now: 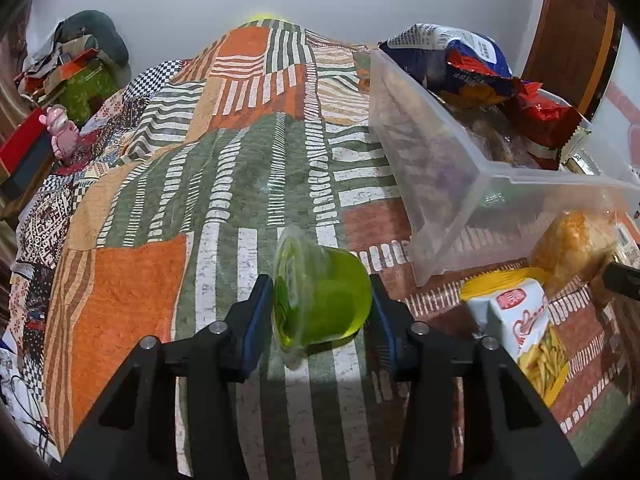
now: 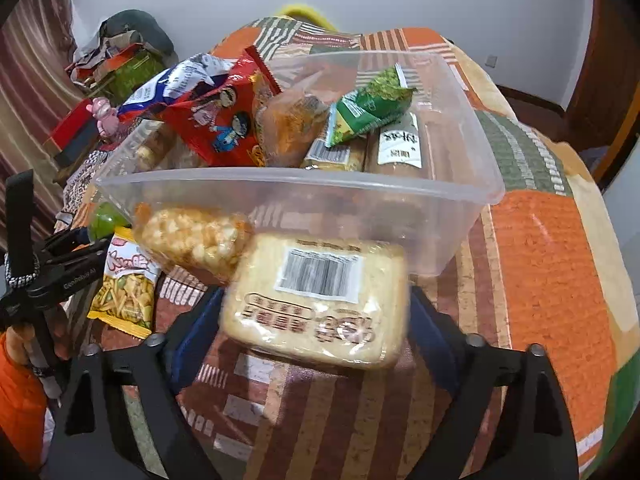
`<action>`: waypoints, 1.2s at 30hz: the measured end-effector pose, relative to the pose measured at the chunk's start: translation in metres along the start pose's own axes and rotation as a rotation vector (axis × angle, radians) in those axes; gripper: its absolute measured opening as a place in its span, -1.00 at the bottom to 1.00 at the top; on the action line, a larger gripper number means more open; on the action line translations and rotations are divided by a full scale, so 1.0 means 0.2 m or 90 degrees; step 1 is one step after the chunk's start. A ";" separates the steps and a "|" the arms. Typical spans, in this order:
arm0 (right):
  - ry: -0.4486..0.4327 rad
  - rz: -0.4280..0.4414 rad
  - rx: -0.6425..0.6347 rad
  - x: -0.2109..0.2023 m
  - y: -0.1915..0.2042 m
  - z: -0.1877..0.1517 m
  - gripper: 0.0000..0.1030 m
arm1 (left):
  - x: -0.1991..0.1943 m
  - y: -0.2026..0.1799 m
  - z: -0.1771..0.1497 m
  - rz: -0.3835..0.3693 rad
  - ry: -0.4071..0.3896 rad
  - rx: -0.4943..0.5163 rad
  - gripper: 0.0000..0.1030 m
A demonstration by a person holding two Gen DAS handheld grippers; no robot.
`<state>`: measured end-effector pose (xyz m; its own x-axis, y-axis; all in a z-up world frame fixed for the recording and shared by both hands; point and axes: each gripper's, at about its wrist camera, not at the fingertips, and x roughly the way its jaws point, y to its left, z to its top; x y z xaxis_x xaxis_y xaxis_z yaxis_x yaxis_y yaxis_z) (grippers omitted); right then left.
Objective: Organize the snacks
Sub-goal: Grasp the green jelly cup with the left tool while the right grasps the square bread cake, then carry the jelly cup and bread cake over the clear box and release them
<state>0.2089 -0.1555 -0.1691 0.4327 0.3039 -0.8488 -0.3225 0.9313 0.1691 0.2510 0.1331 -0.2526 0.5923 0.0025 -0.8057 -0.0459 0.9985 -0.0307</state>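
The left gripper (image 1: 322, 308) has its pads pressed against both sides of a green jelly cup (image 1: 320, 308) lying tipped on the quilt (image 1: 140, 280), just beside the clear bin (image 2: 280, 188) where most snacks are already piled, probably so it can join them. The right gripper (image 2: 316, 320) stands wide around a wrapped bread pack (image 2: 320, 300) in front of the bin; the blur hides whether its pads touch.

Barcode label (image 2: 318, 272) on the wrapped bread pack (image 2: 316, 304), with brown print too blurred to read. Red script logo, illegible, on the fries snack bag (image 1: 524, 320). Faint white lettering, unclear, on the left gripper's body (image 2: 76, 280).
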 end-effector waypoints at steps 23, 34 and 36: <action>-0.048 -0.005 0.019 -0.25 -0.09 -0.08 0.56 | -0.39 -0.06 -0.01 -0.021 -0.043 -0.023 -0.23; -0.126 0.009 0.008 -0.42 -0.08 0.03 0.56 | -0.58 -0.20 0.13 -0.050 -0.101 -0.004 -0.23; -0.137 0.011 0.008 -0.42 -0.07 0.07 0.55 | -0.60 -0.23 0.15 -0.057 -0.111 -0.001 -0.23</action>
<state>0.1881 -0.1922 -0.0934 0.5971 0.3545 -0.7196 -0.3222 0.9275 0.1897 0.2068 0.0895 -0.1361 0.7240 -0.0761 -0.6856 0.0116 0.9951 -0.0982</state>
